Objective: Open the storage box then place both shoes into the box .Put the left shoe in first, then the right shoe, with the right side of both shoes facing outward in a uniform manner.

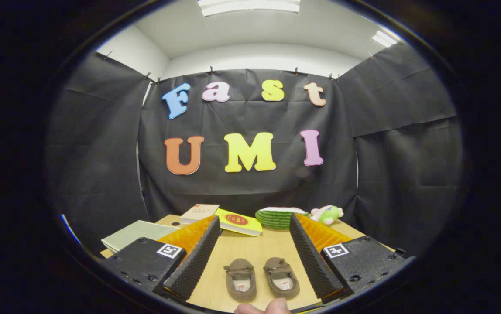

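A fingertip of the person's hand (262, 308) shows at the very bottom centre of the frame, just below the shoes. The gripper (255, 226) hangs above the pale wooden table (272, 246) with its two ribbed fingers (193, 261) spread wide apart, pinching nothing. Between them, low in the frame, lie two small brown fabric slipper-like shoes side by side on the table: the left-hand shoe (241, 279) and the right-hand shoe (281, 277), close together but touching neither finger. Beyond the fingertips, at mid-frame, a yellow booklet with a red oval mark (238, 221) lies flat, a pale book (199, 213) to its left and a grey-green folder (135, 234) further left. To the right sit a green striped watermelon-slice toy (279, 216) and a green-and-pink plush toy (327, 214).
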`<state>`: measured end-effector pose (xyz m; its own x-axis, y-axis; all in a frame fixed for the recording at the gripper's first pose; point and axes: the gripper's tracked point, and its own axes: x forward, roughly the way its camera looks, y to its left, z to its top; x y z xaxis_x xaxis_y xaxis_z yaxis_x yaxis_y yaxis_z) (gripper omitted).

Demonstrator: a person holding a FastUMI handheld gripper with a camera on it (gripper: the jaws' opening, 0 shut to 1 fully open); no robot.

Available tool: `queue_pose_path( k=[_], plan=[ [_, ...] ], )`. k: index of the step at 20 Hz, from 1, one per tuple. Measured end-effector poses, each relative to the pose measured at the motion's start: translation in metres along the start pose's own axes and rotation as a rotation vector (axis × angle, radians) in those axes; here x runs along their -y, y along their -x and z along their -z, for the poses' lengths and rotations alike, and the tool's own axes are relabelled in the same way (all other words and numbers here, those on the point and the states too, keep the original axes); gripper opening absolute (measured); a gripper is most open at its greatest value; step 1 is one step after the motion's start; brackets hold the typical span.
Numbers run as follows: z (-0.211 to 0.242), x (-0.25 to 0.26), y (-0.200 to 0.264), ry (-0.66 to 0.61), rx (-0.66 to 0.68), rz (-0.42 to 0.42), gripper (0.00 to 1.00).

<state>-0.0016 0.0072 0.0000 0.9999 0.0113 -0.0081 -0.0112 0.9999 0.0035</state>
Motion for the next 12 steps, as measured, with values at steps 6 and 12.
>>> queue_pose_path(
  k=[6,12],
  plan=[
    [0.002,-0.010,-0.003,-0.003,-0.015,-0.026,1.00],
    [0.004,-0.025,-0.006,0.006,-0.033,-0.070,1.00]
  ],
)
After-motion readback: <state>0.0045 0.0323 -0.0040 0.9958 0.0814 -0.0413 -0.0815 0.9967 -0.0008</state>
